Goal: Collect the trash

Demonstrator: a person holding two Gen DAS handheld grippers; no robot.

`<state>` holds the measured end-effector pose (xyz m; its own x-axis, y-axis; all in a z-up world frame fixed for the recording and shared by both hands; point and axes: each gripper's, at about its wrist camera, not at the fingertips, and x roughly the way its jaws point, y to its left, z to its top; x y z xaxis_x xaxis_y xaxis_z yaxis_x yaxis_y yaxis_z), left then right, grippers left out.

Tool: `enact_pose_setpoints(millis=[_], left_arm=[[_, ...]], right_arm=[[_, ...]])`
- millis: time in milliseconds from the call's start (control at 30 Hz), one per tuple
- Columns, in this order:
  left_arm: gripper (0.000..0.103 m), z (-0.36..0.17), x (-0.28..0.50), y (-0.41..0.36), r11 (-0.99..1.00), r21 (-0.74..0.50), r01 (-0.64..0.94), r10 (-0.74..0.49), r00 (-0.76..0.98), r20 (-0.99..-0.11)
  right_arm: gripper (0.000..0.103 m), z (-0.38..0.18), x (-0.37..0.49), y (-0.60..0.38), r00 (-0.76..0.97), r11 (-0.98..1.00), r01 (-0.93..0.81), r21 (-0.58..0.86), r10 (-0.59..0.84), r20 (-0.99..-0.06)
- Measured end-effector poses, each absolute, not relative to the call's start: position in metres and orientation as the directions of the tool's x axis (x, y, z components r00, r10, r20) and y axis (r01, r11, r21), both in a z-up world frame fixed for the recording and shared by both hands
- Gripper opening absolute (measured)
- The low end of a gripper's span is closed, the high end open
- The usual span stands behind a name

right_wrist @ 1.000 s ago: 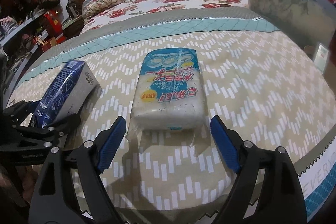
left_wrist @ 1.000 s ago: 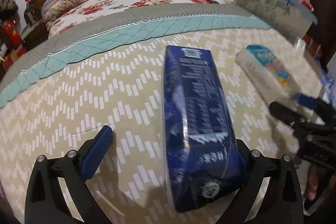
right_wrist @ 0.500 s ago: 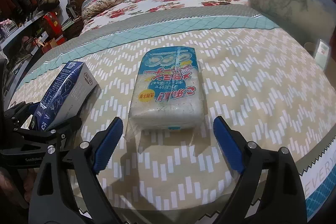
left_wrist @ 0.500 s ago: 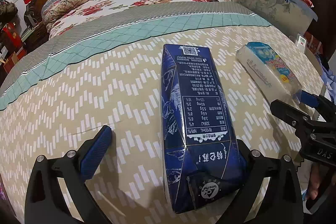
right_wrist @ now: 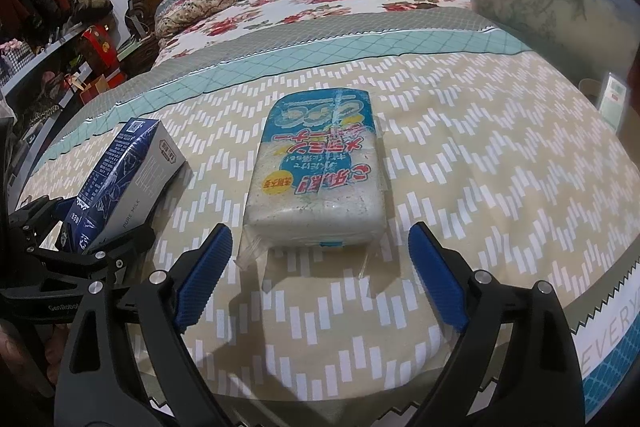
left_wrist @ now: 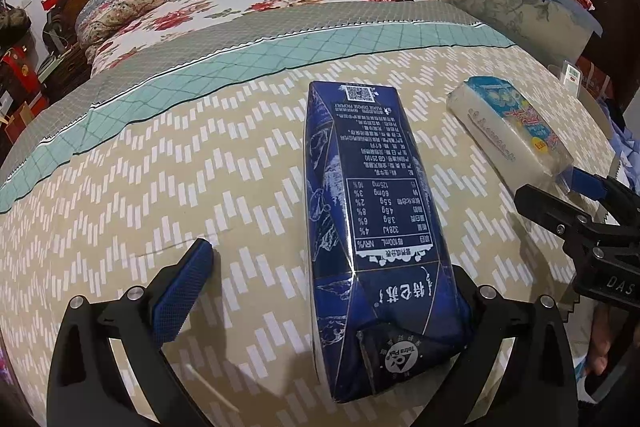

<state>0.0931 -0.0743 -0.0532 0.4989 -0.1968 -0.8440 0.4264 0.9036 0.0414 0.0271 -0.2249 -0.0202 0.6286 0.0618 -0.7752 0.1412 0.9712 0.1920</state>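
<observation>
Left gripper (left_wrist: 320,291) spread wide, nothing clamped: the dark blue milk carton (left_wrist: 372,219) lies flat down the centre of the frame, its near end against the right-hand finger, well apart from the left blue pad (left_wrist: 184,291). Right gripper (right_wrist: 320,267) gapes open too, the wrapped sponge pack (right_wrist: 320,171) lying mid-frame just ahead of its fingertips on the zigzag tablecloth (right_wrist: 480,187).

The right gripper (right_wrist: 320,275) has opened wider around the sponge pack (right_wrist: 318,177).
</observation>
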Motion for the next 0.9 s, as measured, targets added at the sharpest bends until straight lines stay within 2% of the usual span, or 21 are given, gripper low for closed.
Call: enact_pose_setpoints(millis=[900], left_arm=[[0.096,-0.0533,0.0931,-0.0746,0.903,0.046,0.427,-0.193,0.500,-0.844]], right_arm=[[0.089,-0.0195,0.0224,-0.2299,0.645,0.959,0.159,0.235,0.079,-0.760]])
